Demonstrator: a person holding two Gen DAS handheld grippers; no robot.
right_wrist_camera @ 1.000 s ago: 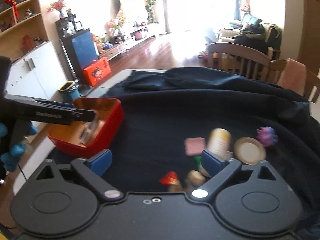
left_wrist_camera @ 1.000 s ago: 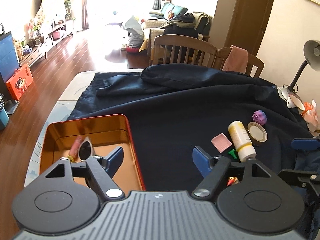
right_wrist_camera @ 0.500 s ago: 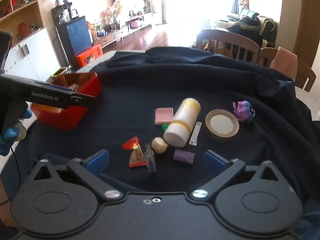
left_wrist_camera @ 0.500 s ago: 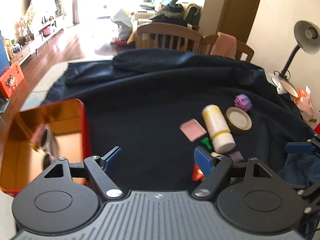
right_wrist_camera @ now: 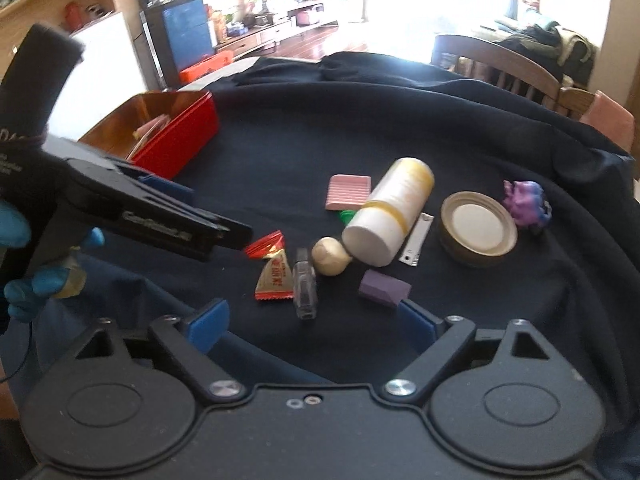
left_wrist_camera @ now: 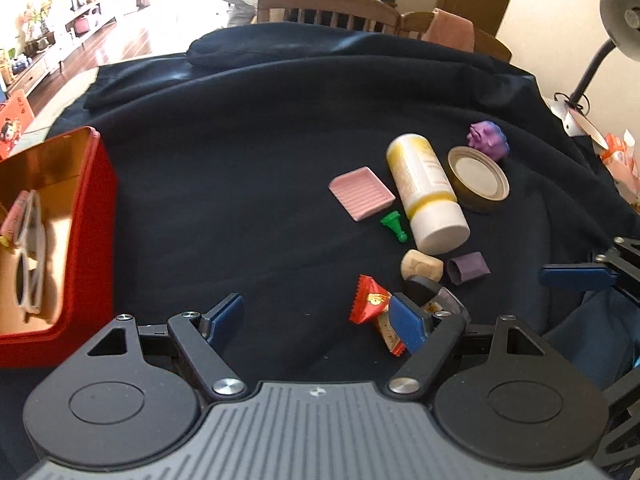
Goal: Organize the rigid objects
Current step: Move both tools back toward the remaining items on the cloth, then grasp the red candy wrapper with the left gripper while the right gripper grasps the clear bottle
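Note:
A red tin (left_wrist_camera: 86, 216) (right_wrist_camera: 176, 140) stands at the left on the dark cloth, with glasses (left_wrist_camera: 28, 248) inside. Loose items lie right of centre: a white and yellow bottle (left_wrist_camera: 426, 192) (right_wrist_camera: 388, 212), a pink pad (left_wrist_camera: 362, 192), a green pawn (left_wrist_camera: 394, 226), a round lid (left_wrist_camera: 478, 176) (right_wrist_camera: 476, 232), a purple toy (left_wrist_camera: 488, 138), a beige lump (left_wrist_camera: 422, 266), a purple block (right_wrist_camera: 384, 290), red candy packets (left_wrist_camera: 370, 300) (right_wrist_camera: 274, 276) and a clear small case (right_wrist_camera: 305, 284). My left gripper (left_wrist_camera: 316, 320) is open and empty beside the candy. My right gripper (right_wrist_camera: 312, 324) is open and empty, just before the case.
A metal strip (right_wrist_camera: 416, 240) lies beside the bottle. Wooden chairs (left_wrist_camera: 328, 8) stand behind the table. A desk lamp (left_wrist_camera: 616, 20) is at the far right. The cloth bunches into a fold (left_wrist_camera: 280, 46) at the back.
My left gripper has moved right, away from the tin toward the candy packets. My right gripper has drawn closer to the loose items.

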